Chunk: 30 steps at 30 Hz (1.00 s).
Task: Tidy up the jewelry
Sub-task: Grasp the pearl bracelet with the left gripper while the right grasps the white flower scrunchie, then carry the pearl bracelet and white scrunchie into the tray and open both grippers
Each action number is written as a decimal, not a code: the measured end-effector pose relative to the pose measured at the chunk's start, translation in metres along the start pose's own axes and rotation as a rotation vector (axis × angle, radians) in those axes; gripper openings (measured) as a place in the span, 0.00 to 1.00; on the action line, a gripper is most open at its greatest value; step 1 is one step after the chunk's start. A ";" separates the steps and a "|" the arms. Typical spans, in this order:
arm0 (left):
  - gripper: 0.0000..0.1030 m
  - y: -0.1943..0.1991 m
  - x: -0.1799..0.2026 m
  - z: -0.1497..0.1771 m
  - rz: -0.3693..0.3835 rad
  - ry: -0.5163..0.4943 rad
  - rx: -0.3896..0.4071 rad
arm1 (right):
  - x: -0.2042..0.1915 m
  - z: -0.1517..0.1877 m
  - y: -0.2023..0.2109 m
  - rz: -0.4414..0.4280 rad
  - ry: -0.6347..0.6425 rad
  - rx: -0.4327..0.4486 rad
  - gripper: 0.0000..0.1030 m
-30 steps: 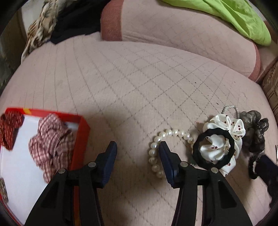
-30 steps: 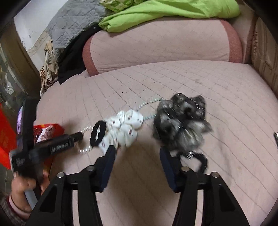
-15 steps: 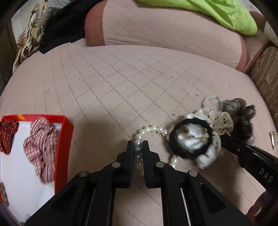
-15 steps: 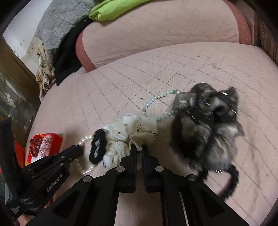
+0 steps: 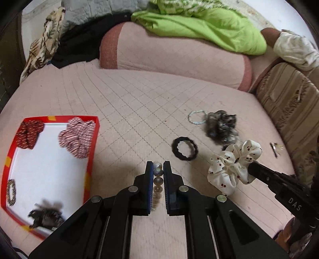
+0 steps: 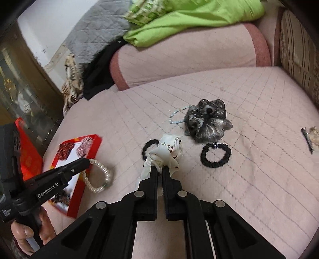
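Left gripper [image 5: 158, 169] pinches the pearls [image 5: 157, 171], right gripper [image 6: 159, 169] the scrunchie [image 6: 169, 151]; slick beads could slip before reaching the box [image 5: 91, 151].

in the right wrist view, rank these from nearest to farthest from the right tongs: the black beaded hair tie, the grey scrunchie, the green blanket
1. Black beaded hair tie, just right of the right tongs.
2. Grey scrunchie, beyond it on the cushion.
3. Green blanket, far back on the bolster.

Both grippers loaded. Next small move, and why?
Probably carry the left gripper over the red tray and release: it is shut on the pearl bracelet, lifted off the cushion; the right gripper holds the white scrunchie.
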<state>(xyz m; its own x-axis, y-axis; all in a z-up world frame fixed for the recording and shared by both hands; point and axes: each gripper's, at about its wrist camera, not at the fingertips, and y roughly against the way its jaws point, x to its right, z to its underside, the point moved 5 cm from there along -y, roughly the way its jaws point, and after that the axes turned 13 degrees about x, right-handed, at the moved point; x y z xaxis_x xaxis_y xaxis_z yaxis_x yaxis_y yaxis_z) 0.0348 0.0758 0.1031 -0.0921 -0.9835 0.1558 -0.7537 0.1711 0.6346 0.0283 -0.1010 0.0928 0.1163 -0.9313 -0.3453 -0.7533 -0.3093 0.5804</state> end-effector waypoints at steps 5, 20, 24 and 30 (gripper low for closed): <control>0.09 0.042 -0.013 0.000 -0.001 0.012 0.037 | -0.028 0.004 0.022 -0.033 0.043 0.015 0.05; 0.09 0.086 -0.152 -0.014 -0.172 0.130 0.094 | -0.153 0.016 0.009 -0.148 0.247 -0.021 0.05; 0.09 0.081 -0.189 -0.017 -0.206 0.177 0.093 | -0.188 0.021 -0.011 -0.183 0.294 -0.046 0.05; 0.09 0.063 -0.244 -0.010 -0.249 0.256 0.069 | -0.231 0.030 -0.044 -0.231 0.326 -0.093 0.05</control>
<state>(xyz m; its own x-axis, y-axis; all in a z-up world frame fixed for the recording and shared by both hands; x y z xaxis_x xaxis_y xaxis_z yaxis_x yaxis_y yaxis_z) 0.0161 0.3275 0.1131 0.2590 -0.9465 0.1926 -0.7752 -0.0847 0.6260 0.0150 0.1340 0.1247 0.4860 -0.8429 -0.2309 -0.6231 -0.5195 0.5847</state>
